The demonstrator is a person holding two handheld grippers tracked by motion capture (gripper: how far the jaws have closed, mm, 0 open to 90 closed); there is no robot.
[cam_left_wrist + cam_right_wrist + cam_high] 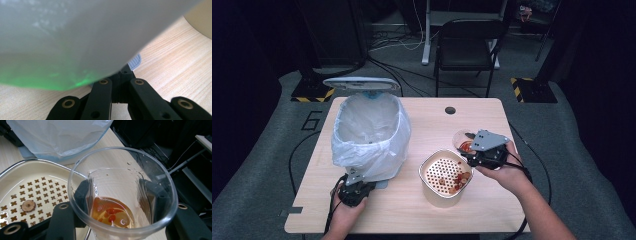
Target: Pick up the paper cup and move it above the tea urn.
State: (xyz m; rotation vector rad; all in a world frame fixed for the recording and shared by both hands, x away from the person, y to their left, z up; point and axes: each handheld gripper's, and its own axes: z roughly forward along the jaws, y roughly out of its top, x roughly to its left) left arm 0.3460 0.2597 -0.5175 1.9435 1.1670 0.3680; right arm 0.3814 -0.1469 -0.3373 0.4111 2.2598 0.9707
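— Between the right gripper's (117, 202) jaws, what sits there?
— A clear plastic cup (122, 195), clamped by both pads, with amber liquid and red berries (110, 213) at its bottom. Just beside and below it stands the cream strainer bowl (444, 177), with fruit bits on its perforated insert.
— And the left gripper (354, 192)?
— Its jaws are together at the base of the lined bin (369, 132), whose white bag (75, 37) hangs right over them.
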